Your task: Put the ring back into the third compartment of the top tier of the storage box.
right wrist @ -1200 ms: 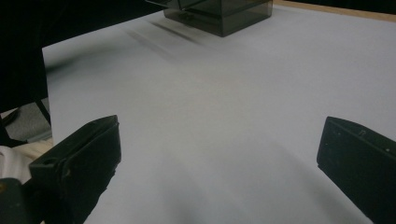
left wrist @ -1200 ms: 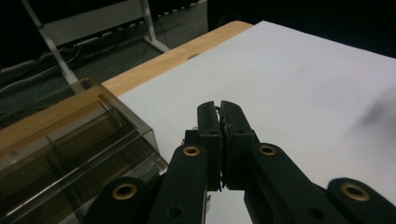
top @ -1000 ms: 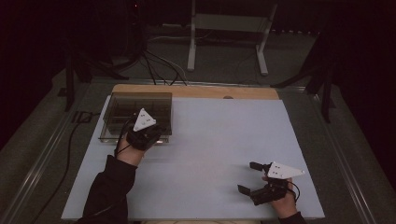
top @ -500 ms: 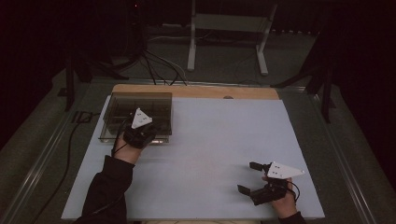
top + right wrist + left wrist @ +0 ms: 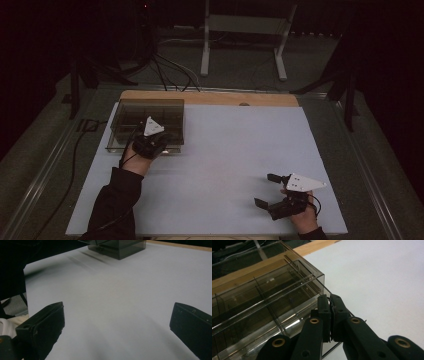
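Clear smoked-plastic organiser box [image 5: 147, 125] set at far left of white table mat [image 5: 225, 165], against wooden strip [image 5: 210, 97]

Left gripper [image 5: 329, 315] clenched on thin front edge of box, near corner; jaws seen pressed together over wall

Right gripper [image 5: 267, 192] released, jaws spread wide, resting on mat well apart from box, nothing between them

Box judged light, rigid, slippery, thin-walled; crack risk if pinched hard; hold best taken at wall near corner, as now

Compartments divided by thin partitions; no contents made out inside
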`<action>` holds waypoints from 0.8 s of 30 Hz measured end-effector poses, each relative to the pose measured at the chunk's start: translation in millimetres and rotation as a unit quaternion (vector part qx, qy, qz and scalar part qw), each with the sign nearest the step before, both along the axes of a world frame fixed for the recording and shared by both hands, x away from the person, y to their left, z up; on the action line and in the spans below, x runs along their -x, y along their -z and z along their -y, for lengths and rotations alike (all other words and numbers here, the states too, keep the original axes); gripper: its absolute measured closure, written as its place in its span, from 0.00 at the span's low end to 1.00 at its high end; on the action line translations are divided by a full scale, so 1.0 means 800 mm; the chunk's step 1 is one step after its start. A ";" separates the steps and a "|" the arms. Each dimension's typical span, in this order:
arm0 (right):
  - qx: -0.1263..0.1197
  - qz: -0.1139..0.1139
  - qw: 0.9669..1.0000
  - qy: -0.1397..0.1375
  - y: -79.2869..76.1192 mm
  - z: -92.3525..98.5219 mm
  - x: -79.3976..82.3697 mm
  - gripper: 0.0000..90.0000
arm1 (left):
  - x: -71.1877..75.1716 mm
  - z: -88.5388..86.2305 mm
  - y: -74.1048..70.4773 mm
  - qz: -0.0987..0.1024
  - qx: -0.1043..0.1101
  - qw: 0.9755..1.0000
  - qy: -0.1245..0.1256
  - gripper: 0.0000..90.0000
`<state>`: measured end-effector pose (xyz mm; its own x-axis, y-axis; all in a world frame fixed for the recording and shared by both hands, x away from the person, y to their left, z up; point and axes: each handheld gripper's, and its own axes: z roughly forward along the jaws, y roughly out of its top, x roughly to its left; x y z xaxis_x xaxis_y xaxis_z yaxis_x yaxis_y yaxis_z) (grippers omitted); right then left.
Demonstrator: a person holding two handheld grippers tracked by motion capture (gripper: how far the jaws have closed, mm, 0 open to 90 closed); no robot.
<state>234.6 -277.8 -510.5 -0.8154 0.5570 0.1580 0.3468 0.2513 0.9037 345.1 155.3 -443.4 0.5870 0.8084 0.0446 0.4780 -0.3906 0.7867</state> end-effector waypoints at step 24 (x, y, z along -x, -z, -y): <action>0.002 -0.001 1.000 0.000 0.001 -0.001 0.000 0.00 | 0.012 0.000 -0.021 0.042 0.044 0.998 -0.028 0.48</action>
